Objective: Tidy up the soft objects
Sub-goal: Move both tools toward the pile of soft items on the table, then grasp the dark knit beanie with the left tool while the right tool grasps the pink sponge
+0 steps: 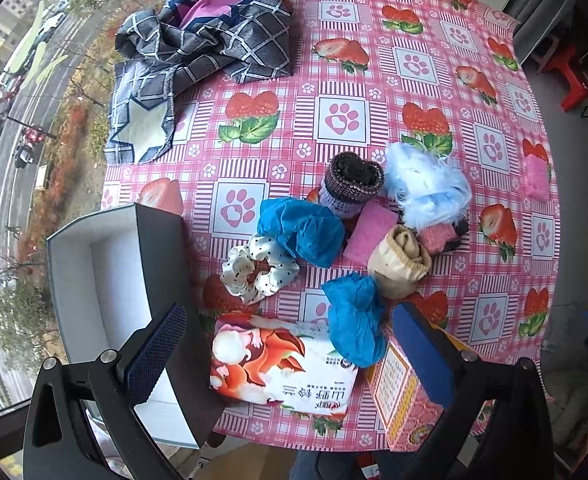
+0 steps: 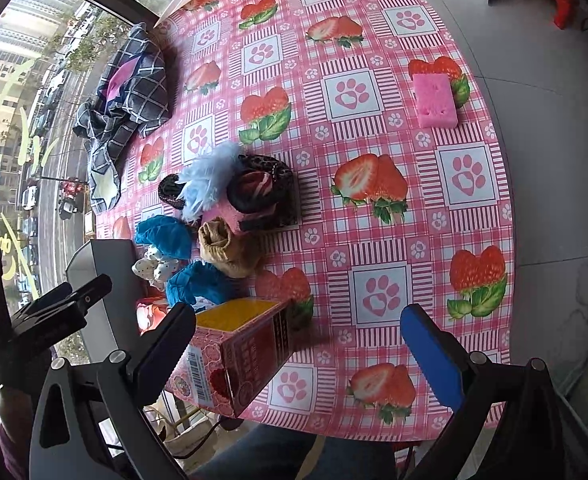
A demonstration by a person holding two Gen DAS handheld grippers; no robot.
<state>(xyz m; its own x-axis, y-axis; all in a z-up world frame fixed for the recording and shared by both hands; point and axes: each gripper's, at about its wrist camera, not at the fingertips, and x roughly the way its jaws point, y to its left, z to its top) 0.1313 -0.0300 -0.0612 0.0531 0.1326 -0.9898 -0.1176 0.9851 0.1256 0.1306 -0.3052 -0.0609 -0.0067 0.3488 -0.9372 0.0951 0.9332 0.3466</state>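
Both the left gripper (image 1: 290,354) and right gripper (image 2: 300,350) hang wide open, holding nothing. Ahead of the left gripper a tissue pack (image 1: 282,364) lies on the bench (image 1: 374,88), an open box (image 1: 106,280) to its left.

Upper-floor home room: strawberry tablecloth (image 1: 374,80), street-view window (image 1: 34,80).

Glossy plastic tablecloth (image 1: 374,92) (strawberry print), fluffy blue fur tuft (image 1: 426,184), crinkled cloth.

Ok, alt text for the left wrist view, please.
The open left gripper hovers over a heap of soft things on a strawberry-print tablecloth: blue crumpled cloths, a dotted scrunchie, a beige sock roll and pale blue fluff. An open box stands to the left.
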